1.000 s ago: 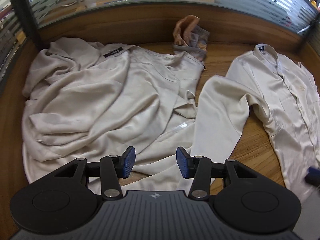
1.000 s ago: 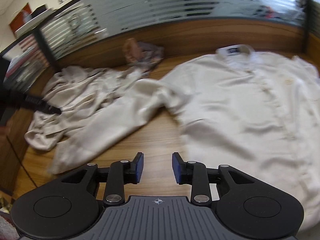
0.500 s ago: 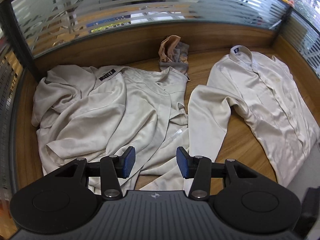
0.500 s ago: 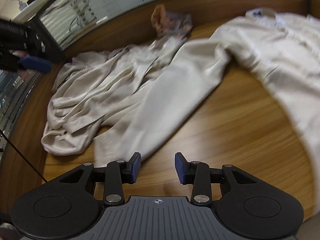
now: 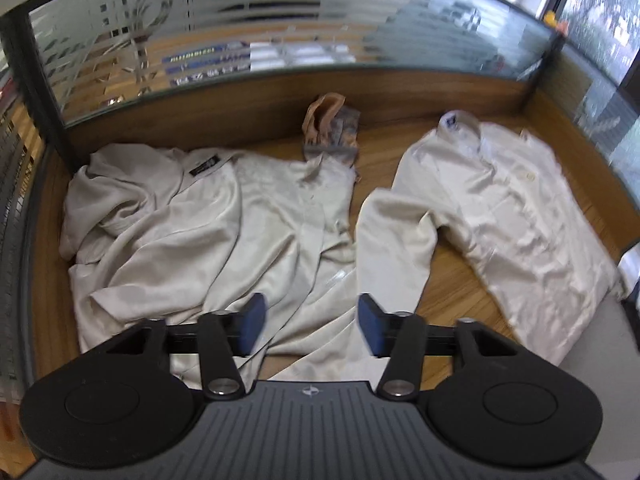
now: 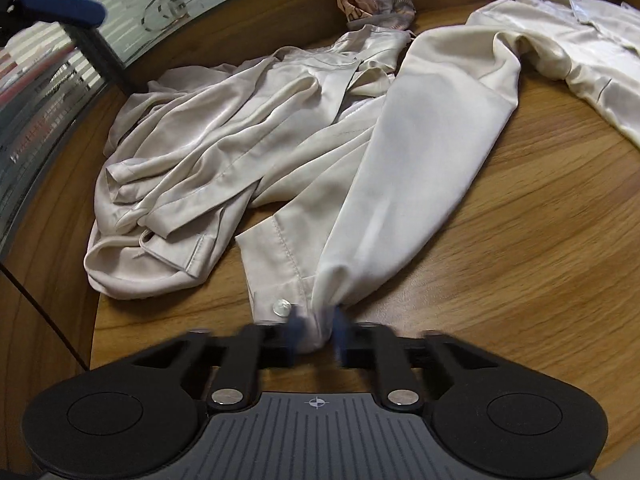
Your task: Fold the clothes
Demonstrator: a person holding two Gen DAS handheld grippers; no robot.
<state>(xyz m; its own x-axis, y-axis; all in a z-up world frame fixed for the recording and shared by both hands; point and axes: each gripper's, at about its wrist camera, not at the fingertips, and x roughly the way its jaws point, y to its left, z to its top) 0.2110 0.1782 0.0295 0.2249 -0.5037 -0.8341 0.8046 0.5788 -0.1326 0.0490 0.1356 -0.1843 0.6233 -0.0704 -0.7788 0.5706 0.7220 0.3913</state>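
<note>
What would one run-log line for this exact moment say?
phase: sleeve grab | right gripper: shut on sleeve cuff | left gripper: open, above crumpled shirt | flat shirt: unfolded

Left gripper [image 5: 311, 322] with matte black body, ribbed grey centre plate bearing a small compass-like mark, round black discs at 4 and 8 o'clock, silver screws on two black finger arms, blue pads [image 5: 253, 318], right gripper [image 6: 316, 330] of identical build

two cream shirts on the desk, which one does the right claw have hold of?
The spread-out shirt with the blue collar label: the right claw pinches its long sleeve's cuff. The crumpled shirt beside it is untouched.
</note>
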